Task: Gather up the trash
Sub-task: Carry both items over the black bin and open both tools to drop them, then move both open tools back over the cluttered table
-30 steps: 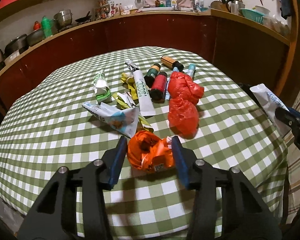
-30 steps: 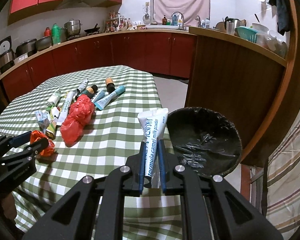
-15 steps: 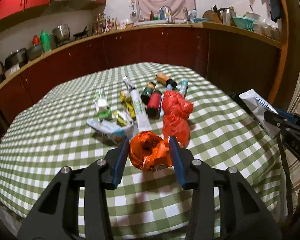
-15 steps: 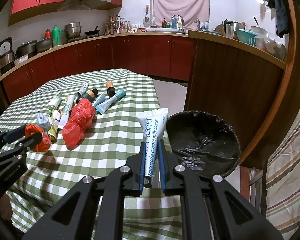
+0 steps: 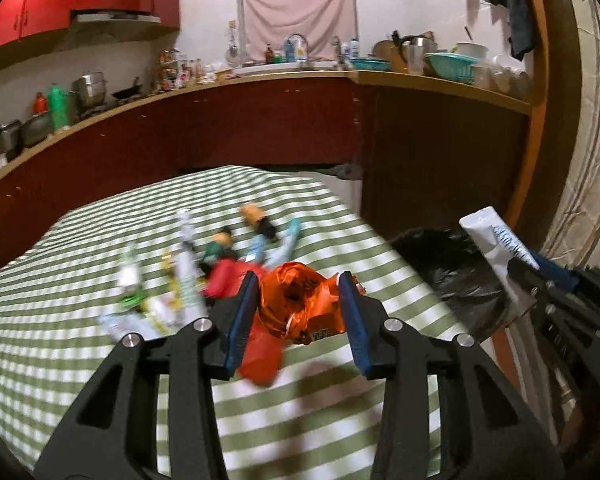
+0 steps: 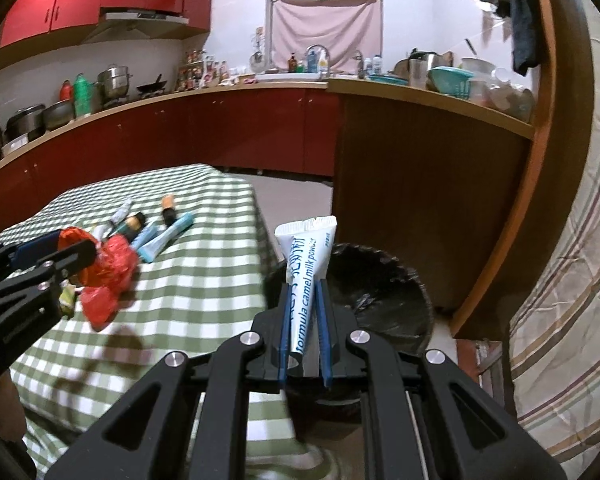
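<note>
Trash is sitting in both grippers, and each view shows how the bin lies from its load. Through the left wrist camera, the left gripper (image 5: 299,312) is clamping the orange wrapper (image 5: 300,306) between its blue pads, clear above the green checked tablecloth (image 5: 80,360). The black-lined bin (image 5: 452,272) is lying off to the right, beyond the table edge, so this hand is looking at a sideways carry. More litter, blurred here, is lying ahead on the cloth, a red bag (image 5: 236,276) among it.

Through the right wrist camera, the right gripper (image 6: 305,316) is pinching the milk powder sachet (image 6: 309,264) with its jaws drawn narrow. The sachet's long axis is running straight along the fingers, its sealed end pointing forward. The bin (image 6: 380,288) is gaping directly ahead and below, so the right hand looks much the nearer to dropping its piece.
</note>
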`<state>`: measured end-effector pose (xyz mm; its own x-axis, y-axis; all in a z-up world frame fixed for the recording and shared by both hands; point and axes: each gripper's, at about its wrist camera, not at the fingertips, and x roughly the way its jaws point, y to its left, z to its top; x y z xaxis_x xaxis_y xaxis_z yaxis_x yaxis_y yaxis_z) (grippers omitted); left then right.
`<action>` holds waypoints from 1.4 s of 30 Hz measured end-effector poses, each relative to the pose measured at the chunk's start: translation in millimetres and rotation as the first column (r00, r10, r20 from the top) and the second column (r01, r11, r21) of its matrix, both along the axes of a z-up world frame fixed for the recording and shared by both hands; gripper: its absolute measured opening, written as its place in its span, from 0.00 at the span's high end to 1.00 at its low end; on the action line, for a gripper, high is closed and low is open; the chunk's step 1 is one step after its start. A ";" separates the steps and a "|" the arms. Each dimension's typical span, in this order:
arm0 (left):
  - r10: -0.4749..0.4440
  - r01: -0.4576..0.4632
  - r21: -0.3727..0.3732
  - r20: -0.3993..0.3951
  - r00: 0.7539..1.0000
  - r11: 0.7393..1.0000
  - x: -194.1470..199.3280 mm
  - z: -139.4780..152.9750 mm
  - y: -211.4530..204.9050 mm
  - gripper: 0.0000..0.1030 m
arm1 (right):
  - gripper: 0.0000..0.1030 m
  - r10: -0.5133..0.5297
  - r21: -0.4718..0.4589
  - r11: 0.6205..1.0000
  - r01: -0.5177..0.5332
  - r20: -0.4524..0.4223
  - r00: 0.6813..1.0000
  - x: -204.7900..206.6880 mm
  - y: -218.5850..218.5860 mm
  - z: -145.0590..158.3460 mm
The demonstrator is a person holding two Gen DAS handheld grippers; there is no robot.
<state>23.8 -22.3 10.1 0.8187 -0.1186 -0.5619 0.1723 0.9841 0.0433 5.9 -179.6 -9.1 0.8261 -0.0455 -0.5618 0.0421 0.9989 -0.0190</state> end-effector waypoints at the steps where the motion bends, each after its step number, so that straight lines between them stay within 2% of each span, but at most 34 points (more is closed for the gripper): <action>1: -0.013 0.013 -0.005 -0.001 1.000 1.000 6.7 0.7 -8.8 0.61 | 0.88 -0.008 -0.001 1.000 0.008 0.003 1.000 1.2 -2.8 0.1; 11: -0.060 0.060 0.012 -0.008 0.998 0.998 56.8 -7.6 -72.4 0.61 | 0.88 -0.076 -0.009 0.997 0.076 0.007 0.997 21.9 -35.9 -10.5; 28: -0.083 0.088 0.071 -0.076 0.994 0.994 99.8 -30.4 -123.4 0.60 | 0.87 -0.112 0.052 0.992 0.114 -0.027 0.993 53.7 -74.2 -30.5; 30: -0.077 0.084 0.086 -0.079 0.994 0.993 103.6 -33.2 -127.8 0.60 | 0.85 -0.109 0.054 0.992 0.111 -0.033 0.994 59.2 -76.6 -32.8; 32: -0.071 0.078 0.096 -0.084 0.994 0.992 107.4 -36.3 -130.5 0.55 | 0.77 -0.114 0.055 0.992 0.116 -0.032 0.993 63.5 -79.2 -34.6; 35: -0.068 0.078 0.095 -0.105 0.992 0.992 112.5 -41.0 -131.1 0.50 | 0.70 -0.121 0.058 0.991 0.123 -0.034 0.992 67.3 -83.5 -37.3; 42: -0.071 0.082 0.086 -0.125 0.990 0.993 114.4 -45.3 -130.3 0.45 | 0.70 -0.140 0.079 0.987 0.142 -0.036 0.990 68.5 -91.5 -34.3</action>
<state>138.2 -152.5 -35.2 0.7343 -0.1223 -0.6677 0.2563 0.9608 0.1060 74.4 -271.1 -43.4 0.7973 -0.1138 -0.5927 0.1832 0.9814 0.0581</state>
